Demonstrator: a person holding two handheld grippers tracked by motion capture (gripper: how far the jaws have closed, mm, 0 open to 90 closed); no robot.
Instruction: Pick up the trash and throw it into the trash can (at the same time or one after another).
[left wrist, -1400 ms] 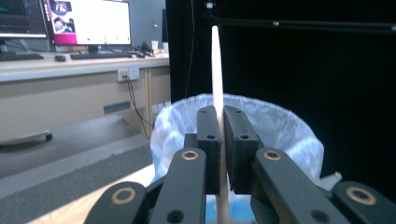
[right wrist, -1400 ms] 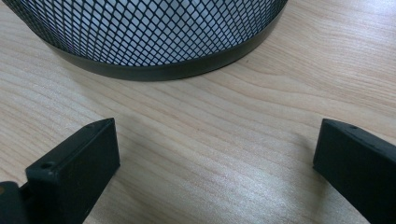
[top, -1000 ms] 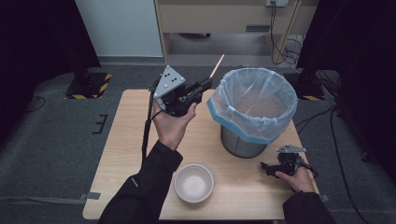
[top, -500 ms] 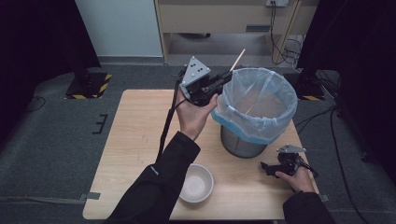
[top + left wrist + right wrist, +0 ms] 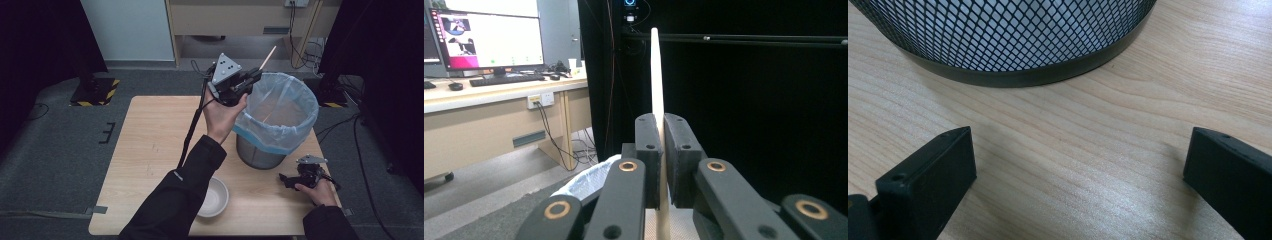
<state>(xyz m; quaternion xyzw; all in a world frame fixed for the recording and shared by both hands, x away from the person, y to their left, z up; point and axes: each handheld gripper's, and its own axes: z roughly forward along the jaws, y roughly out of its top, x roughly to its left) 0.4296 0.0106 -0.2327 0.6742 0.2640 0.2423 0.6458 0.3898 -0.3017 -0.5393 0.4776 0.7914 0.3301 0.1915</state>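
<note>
The right tongs (image 5: 286, 178) rest on the worktop (image 5: 150, 150), jaws spread wide and holding nothing, the mesh bin (image 5: 1013, 35) just ahead of them. Farther off, the left tongs (image 5: 660, 150) are raised beside the bin's liner (image 5: 280, 115), clamped tight on a thin wooden stick (image 5: 655, 75) that points up past their tips.

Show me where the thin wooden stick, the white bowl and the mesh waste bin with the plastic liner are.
Thin wooden stick (image 5: 655, 70), left gripper view, its shaft above the jaws.
White bowl (image 5: 218, 194), high view, its inside.
Black mesh waste bin with blue plastic liner (image 5: 260, 155), high view, its mesh wall.
</note>
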